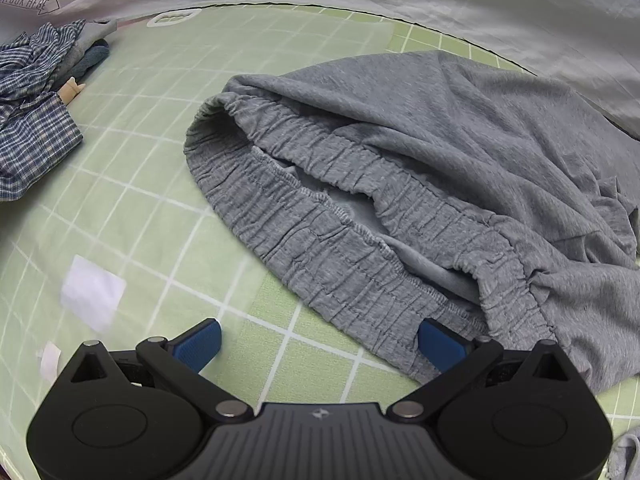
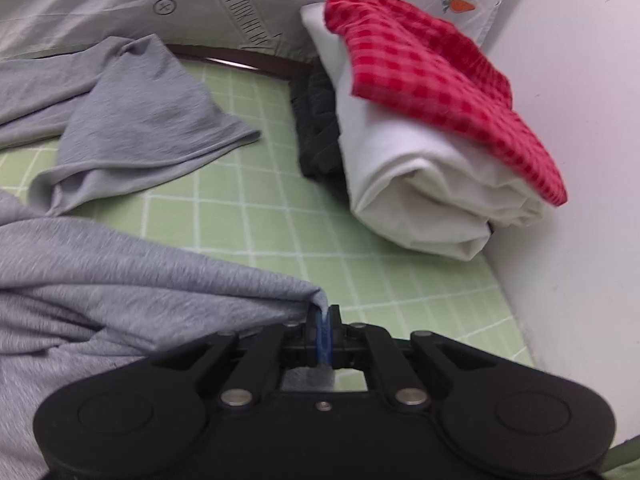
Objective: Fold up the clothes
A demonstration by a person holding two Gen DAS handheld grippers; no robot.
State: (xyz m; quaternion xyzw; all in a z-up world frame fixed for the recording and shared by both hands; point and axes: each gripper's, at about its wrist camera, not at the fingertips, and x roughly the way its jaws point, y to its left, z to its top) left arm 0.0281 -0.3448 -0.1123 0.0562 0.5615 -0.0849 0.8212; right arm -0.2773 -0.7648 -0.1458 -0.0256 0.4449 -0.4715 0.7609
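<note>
R gripper (image 2: 323,322) clenched on edge of grey pants (image 2: 120,276); L gripper (image 1: 320,342) released, jaws wide, elastic waistband (image 1: 320,216) just ahead, rumpled.

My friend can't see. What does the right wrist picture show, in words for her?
The right gripper is shut on a pinched edge of grey pants lying on a green checked mat. Beyond it, a red checked cloth sits on a folded white cloth, with a dark garment tucked beside them.
</note>
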